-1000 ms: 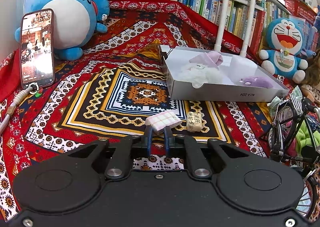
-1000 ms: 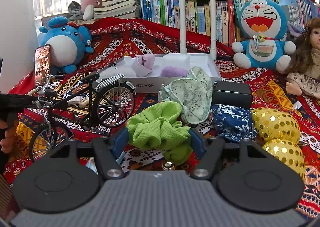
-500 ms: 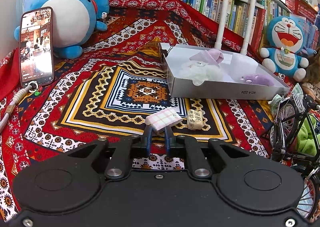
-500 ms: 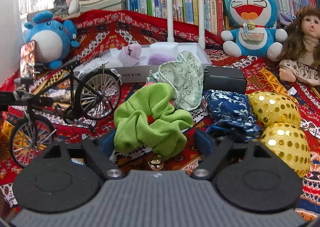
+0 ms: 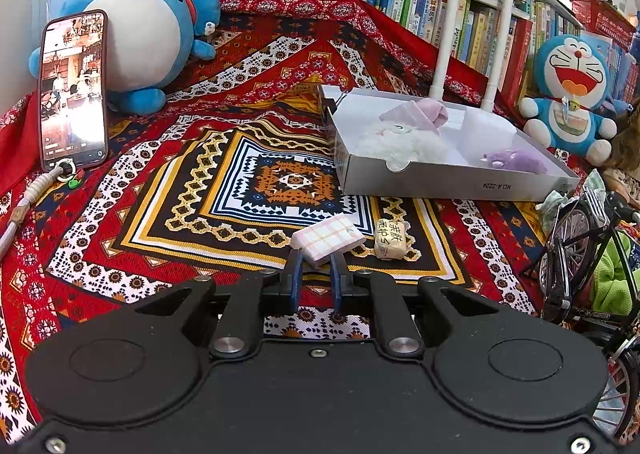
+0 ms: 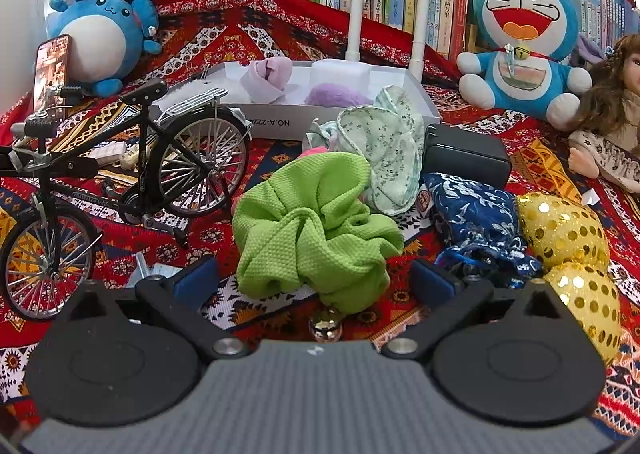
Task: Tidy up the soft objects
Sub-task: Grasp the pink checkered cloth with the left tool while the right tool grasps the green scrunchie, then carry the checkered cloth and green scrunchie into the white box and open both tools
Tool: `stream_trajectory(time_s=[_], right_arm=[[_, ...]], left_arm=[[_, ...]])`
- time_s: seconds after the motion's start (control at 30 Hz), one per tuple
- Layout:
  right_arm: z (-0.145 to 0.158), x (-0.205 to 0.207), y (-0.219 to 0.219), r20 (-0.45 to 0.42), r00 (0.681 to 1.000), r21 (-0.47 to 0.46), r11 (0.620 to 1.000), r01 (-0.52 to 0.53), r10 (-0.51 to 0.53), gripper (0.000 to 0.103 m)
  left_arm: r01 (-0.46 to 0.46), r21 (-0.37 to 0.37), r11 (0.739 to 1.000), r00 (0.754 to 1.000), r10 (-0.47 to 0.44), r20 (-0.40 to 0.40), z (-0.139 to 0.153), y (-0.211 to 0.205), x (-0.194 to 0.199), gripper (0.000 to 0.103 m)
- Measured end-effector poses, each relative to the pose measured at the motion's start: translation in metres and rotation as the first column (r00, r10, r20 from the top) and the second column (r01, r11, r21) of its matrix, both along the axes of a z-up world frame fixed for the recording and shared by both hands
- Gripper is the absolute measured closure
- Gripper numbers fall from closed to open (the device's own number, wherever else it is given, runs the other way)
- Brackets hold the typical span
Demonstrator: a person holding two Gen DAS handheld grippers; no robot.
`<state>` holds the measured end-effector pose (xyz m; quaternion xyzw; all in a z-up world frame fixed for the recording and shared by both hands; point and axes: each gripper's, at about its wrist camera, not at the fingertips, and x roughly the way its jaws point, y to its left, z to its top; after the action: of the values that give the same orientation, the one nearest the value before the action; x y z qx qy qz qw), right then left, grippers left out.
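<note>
My left gripper (image 5: 316, 260) is shut on a pale checked soft pad (image 5: 327, 239) and holds it just above the patterned cloth. The white box (image 5: 440, 180) lies ahead to the right with a white fluffy toy (image 5: 400, 140), a pink cloth (image 5: 420, 112) and a purple plush (image 5: 516, 162) inside. My right gripper (image 6: 314, 278) is open wide around a green scrunchie (image 6: 312, 230) on the cloth. The box also shows in the right wrist view (image 6: 360, 118).
A small beige packet (image 5: 390, 240) lies beside the pad. A model bicycle (image 6: 112, 190) stands left of the scrunchie. A floral cloth (image 6: 384, 158), a blue pouch (image 6: 480, 222), gold sequin balls (image 6: 564, 230) and a black case (image 6: 464, 158) crowd the right. A phone (image 5: 74, 90) leans on a blue plush (image 5: 140, 22).
My right gripper has opened wider and moved closer to the green scrunchie. My left gripper has kept hold of the checked pad and shifted slightly forward.
</note>
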<state>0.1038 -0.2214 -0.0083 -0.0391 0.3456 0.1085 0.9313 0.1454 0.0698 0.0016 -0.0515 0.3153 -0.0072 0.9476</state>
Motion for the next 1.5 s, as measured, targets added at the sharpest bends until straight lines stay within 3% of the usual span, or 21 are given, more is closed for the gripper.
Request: stream_trajectory(time_s=[0.33, 0.53, 0.7, 0.87, 1.07, 1.27, 1.4, 1.47, 1.5], right_arm=[[0.002, -0.002, -0.007, 0.002, 1.000, 0.050, 0.999, -0.010, 0.010, 0.003], [0.005, -0.009, -0.017, 0.060, 0.998, 0.108, 0.994, 0.011, -0.017, 0.022], [0.011, -0.021, -0.014, 0.145, 0.989, 0.102, 0.994, -0.024, 0.009, 0.035], [0.020, -0.027, -0.006, 0.217, 0.976, 0.066, 0.997, -0.049, 0.033, 0.039], [0.024, -0.025, -0.006, 0.225, 0.974, 0.079, 0.996, -0.036, 0.017, 0.053], [0.026, -0.027, -0.007, 0.246, 0.969, 0.082, 0.996, -0.036, 0.015, 0.055], [0.028, -0.026, -0.009, 0.252, 0.968, 0.098, 0.995, -0.033, 0.007, 0.055], [0.030, -0.026, -0.011, 0.256, 0.967, 0.106, 0.994, -0.031, 0.003, 0.055], [0.030, -0.026, -0.011, 0.258, 0.966, 0.107, 0.994, -0.031, 0.002, 0.055]], left_arm=[[-0.009, 0.001, 1.000, 1.000, 0.009, 0.001, 0.000, 0.000, -0.001, 0.085], [-0.007, 0.006, 1.000, 1.000, 0.006, 0.002, 0.000, -0.001, -0.001, 0.079], [-0.001, 0.014, 1.000, 1.000, 0.001, 0.002, 0.001, -0.002, -0.001, 0.076], [-0.006, 0.012, 1.000, 1.000, 0.006, 0.004, 0.002, -0.004, 0.000, 0.068], [-0.026, -0.002, 1.000, 1.000, 0.026, -0.001, 0.004, -0.002, 0.007, 0.061], [-0.032, -0.014, 0.999, 0.999, 0.032, 0.005, 0.005, 0.000, 0.017, 0.056], [-0.015, -0.002, 1.000, 1.000, 0.015, -0.013, 0.001, -0.002, 0.025, 0.057], [-0.005, 0.021, 1.000, 1.000, 0.005, -0.011, 0.001, -0.006, 0.026, 0.068], [-0.003, 0.029, 1.000, 1.000, 0.004, -0.010, 0.001, -0.007, 0.026, 0.069]])
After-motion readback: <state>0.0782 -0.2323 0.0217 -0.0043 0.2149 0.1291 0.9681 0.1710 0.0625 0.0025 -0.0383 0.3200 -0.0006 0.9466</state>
